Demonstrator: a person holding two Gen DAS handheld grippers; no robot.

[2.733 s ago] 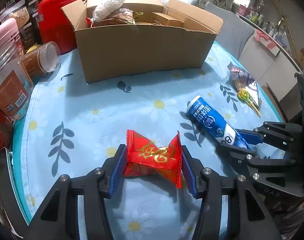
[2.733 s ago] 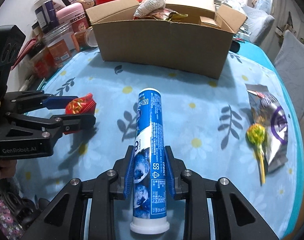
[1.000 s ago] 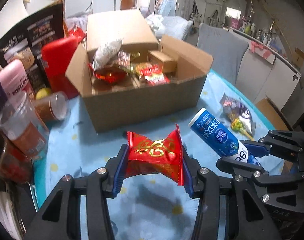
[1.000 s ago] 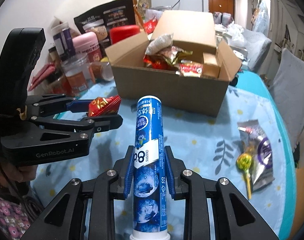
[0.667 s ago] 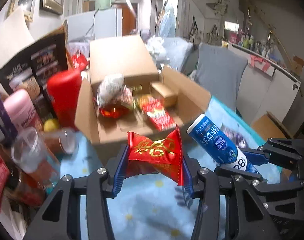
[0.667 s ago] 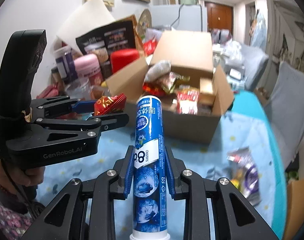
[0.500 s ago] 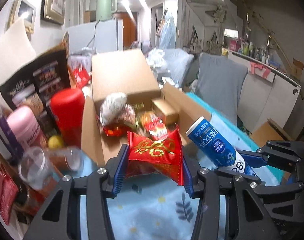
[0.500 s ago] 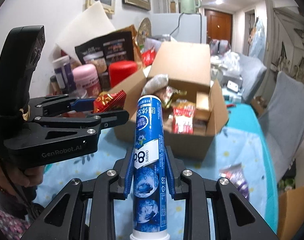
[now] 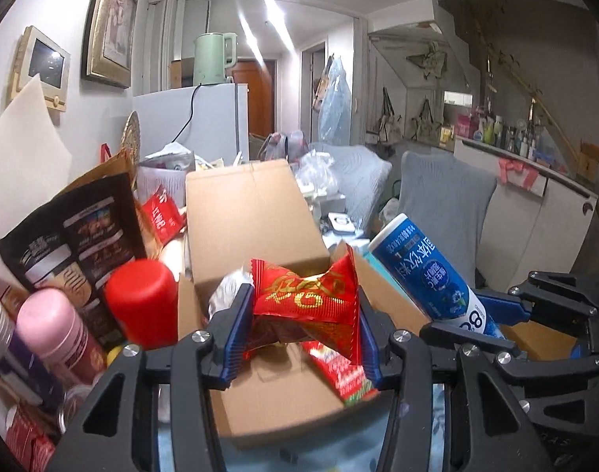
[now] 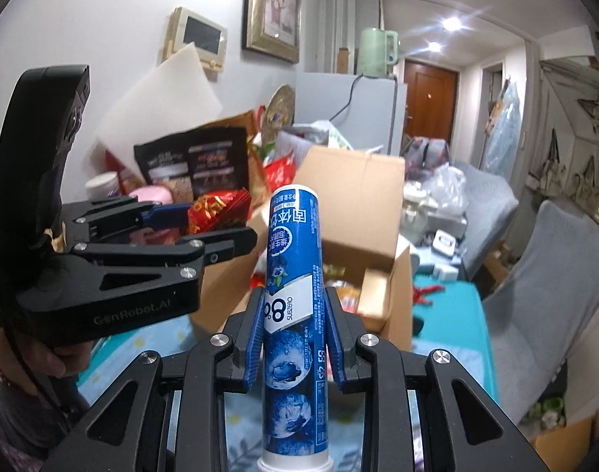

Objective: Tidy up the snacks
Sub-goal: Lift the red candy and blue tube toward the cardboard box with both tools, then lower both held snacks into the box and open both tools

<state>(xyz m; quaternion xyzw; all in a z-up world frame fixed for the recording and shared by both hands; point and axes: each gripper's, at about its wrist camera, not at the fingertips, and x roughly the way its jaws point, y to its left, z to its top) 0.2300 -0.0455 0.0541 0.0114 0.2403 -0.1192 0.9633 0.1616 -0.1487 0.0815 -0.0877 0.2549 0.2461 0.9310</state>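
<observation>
Both held snacks had come up off the flowered tablecloth (image 10: 158, 338), where they lay a few seconds before, and now hung in front of the open cardboard box (image 9: 287, 405), which filled far more of both views than a second ago; I judged the carry nearly over, with only the drop into the box left to do. The box stood on the table with its rear flap (image 9: 248, 212) raised, and it already held a jumble of snacks: a red striped packet (image 9: 346, 373) and a pale crinkled bag (image 9: 224, 295) showed in the left wrist view, the rest hidden behind the grippers. Jars and tins crowded its left side, among them a red canister (image 9: 142, 299) and a pink-lidded bottle (image 9: 47, 326), contents unseen. The right gripper (image 10: 295, 338) was clenched on the blue tube (image 10: 293, 275), which stood upright between its pads. The left gripper (image 9: 299, 330) grasped the red candy packet (image 9: 307, 303) by its middle, both ends flaring out
</observation>
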